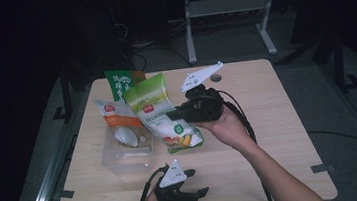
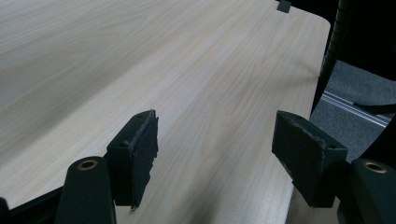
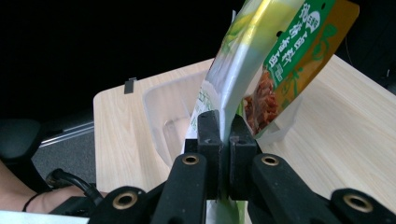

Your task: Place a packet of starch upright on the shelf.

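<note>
My right gripper (image 1: 181,111) is shut on a green and white food bag (image 1: 163,111), held up tilted over the table's middle; in the right gripper view its jaws pinch the green and white bag (image 3: 233,79) by one edge. Behind it stands a green and orange packet (image 3: 299,56). A clear plastic box (image 1: 124,154) sits to the left with an orange and white packet (image 1: 118,118) leaning in it. My left gripper (image 1: 198,182) rests open near the table's front edge. Its pads (image 2: 144,154) stand wide apart over bare wood.
The light wooden table (image 1: 270,131) has free surface on its right half and along the front. A green packet (image 1: 120,84) stands at the back left. A metal frame (image 1: 227,10) stands on the floor beyond the table. Cables trail from both grippers.
</note>
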Motion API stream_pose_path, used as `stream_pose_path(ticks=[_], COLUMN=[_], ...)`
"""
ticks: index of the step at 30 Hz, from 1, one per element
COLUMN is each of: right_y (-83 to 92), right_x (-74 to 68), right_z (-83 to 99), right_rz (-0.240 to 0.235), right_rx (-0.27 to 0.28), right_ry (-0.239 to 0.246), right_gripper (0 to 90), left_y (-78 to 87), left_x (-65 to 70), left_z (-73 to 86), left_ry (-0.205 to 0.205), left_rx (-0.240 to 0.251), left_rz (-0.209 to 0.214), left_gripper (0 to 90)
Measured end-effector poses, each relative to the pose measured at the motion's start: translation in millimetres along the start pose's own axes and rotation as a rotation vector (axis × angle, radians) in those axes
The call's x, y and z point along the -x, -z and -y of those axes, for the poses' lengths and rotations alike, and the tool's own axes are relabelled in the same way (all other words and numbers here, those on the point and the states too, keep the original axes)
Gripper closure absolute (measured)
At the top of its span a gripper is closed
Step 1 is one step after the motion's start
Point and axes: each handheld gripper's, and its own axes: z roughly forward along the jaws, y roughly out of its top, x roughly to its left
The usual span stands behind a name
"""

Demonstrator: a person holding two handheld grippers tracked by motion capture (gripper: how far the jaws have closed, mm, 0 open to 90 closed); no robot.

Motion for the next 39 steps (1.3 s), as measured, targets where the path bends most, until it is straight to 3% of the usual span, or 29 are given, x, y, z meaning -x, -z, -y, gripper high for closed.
stream_pose_path(ticks=[9,17,26,28,32,33,39], right_y=[-4.5,-25.4,-67.1,-76.9,-99.1,-104.8,-137.1], right_x=[-8.6,-15.3,-14.7,-13.8,-15.1,-15.3,-17.8], right_z=[-18.5,-34.2,-45.9,-46.6,-46.2,-45.6,-40.7], right_rz=[-0.018,-0.049,-0.09,-0.099,-0.111,-0.111,-0.138], right_rx=[0.015,0.01,0.013,0.008,-0.016,-0.022,-0.059], right_ry=[0.043,0.063,0.06,0.057,0.045,0.049,0.038], right_gripper=[86.8,86.9,86.8,86.8,86.8,86.8,86.8], left_y=[0.7,3.5,12.6,14.6,19.4,21.3,23.9], left_x=[0.9,0.9,-2.1,-2.1,-2.2,-4.0,-1.3], left_z=[-0.2,-0.2,3.5,4.7,6.9,7.2,10.9], left_ry=[-0.013,-0.009,-0.008,0.007,0.015,-0.012,0.011], left_rx=[0.0,-0.002,0.004,0.002,0.01,0.0,0.001], left_rz=[0.004,0.012,0.007,0.008,0.004,0.0,-0.001], left_gripper=[30.8,30.7,30.4,30.4,30.2,30.2,30.2])
